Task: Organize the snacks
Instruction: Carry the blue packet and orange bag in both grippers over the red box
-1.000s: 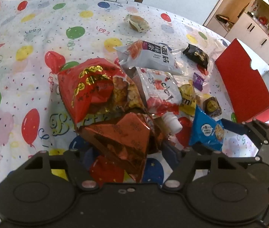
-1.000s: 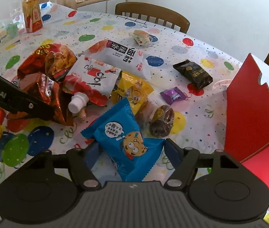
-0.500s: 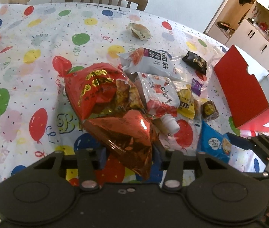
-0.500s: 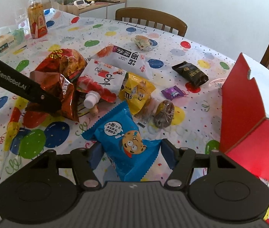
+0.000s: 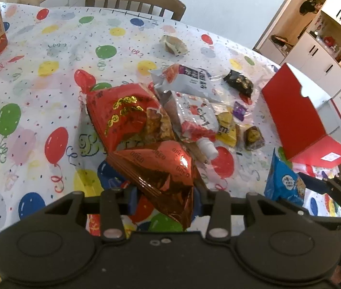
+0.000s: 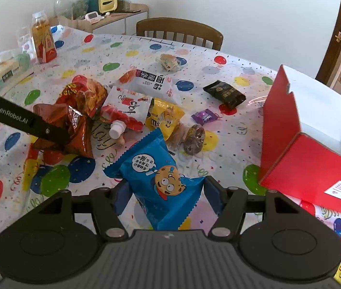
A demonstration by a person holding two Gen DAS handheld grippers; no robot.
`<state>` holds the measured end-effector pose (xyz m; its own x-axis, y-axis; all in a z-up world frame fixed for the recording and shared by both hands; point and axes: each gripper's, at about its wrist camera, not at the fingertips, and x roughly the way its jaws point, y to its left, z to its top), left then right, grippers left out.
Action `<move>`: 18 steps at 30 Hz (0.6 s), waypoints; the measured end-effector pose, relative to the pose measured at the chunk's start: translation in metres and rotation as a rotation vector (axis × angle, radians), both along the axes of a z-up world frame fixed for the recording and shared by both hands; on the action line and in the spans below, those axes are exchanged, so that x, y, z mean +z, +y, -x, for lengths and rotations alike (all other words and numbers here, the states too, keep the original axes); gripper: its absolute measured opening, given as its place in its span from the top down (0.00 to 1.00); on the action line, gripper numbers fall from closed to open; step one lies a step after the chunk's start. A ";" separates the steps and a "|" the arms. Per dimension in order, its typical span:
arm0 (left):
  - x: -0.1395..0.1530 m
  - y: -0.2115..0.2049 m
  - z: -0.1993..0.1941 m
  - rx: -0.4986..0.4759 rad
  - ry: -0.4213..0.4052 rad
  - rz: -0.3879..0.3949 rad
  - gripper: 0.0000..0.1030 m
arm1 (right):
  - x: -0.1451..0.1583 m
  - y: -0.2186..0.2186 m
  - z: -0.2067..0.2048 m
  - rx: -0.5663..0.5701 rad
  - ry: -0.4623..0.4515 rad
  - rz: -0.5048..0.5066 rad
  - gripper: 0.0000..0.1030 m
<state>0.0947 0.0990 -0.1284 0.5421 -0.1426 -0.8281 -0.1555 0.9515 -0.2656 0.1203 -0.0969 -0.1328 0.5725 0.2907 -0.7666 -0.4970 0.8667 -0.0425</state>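
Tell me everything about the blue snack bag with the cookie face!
The blue snack bag is a shiny plastic packet with zigzag cut ends. It shows a cartoon cookie face wearing a blue cap, beside a white speech bubble with writing. It looks sealed and puffy. The right tool is shut on it, one finger on each side, holding it tilted above the balloon tablecloth. Nothing else touches it. A red box stands open to its right.

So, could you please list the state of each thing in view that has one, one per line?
left gripper: shut on the Oreo bag
Oreo bag: lifted, crumpled
right gripper: shut on the blue cookie packet
blue cookie packet: held, sealed
red box: open, nothing visible inside
white spouted pouch: capped, lying flat
drink bottle: upright
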 end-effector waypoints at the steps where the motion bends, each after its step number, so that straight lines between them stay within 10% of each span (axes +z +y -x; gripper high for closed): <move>1: 0.003 -0.001 0.002 -0.004 -0.005 0.000 0.61 | 0.004 -0.002 0.002 -0.006 -0.002 -0.004 0.37; 18: 0.064 -0.050 0.005 -0.134 -0.121 0.042 0.61 | 0.081 -0.050 0.013 -0.116 -0.122 -0.082 0.37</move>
